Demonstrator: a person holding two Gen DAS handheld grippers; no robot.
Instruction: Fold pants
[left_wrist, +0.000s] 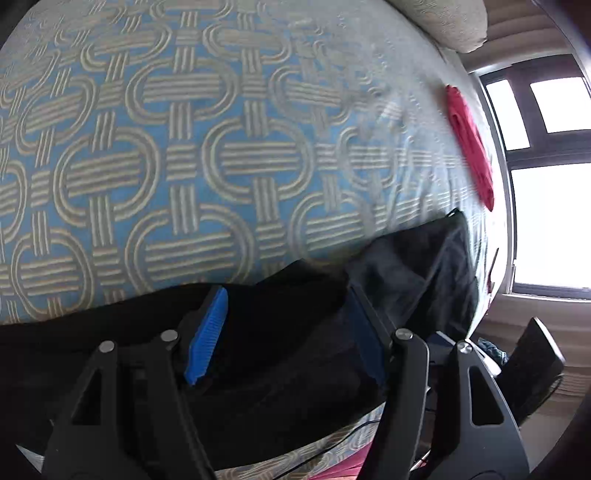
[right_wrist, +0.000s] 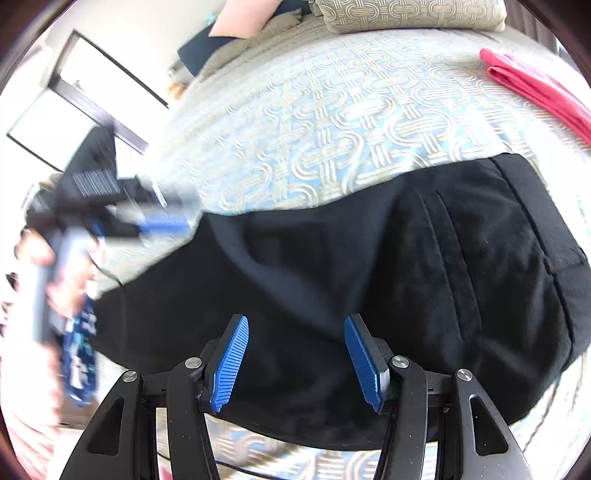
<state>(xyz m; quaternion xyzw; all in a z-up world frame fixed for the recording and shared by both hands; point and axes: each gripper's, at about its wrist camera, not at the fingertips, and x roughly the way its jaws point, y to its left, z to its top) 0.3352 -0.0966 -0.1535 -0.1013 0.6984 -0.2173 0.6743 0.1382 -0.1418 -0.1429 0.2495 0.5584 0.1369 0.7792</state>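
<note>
Pants (right_wrist: 369, 280), black, lie flat across the near edge of the bed, and I see them filling the lower half of both wrist views. My right gripper (right_wrist: 297, 362) hangs over them with its blue pads spread wide apart and nothing between them. My left gripper (left_wrist: 284, 332) is likewise released, jaws apart, with dark cloth below the gap; I cannot tell whether the pads touch the fabric. From the right wrist camera the left gripper shows as a blurred shape at the far left end of the pants. Under the pants is the bedspread (left_wrist: 184, 147), blue with a looping tan pattern. A folded red garment (right_wrist: 535, 88) lies on it well apart from the pants, toward the far side, near a patterned pillow (right_wrist: 410, 14). Bright windows (left_wrist: 554, 221) stand beyond the bed.
</note>
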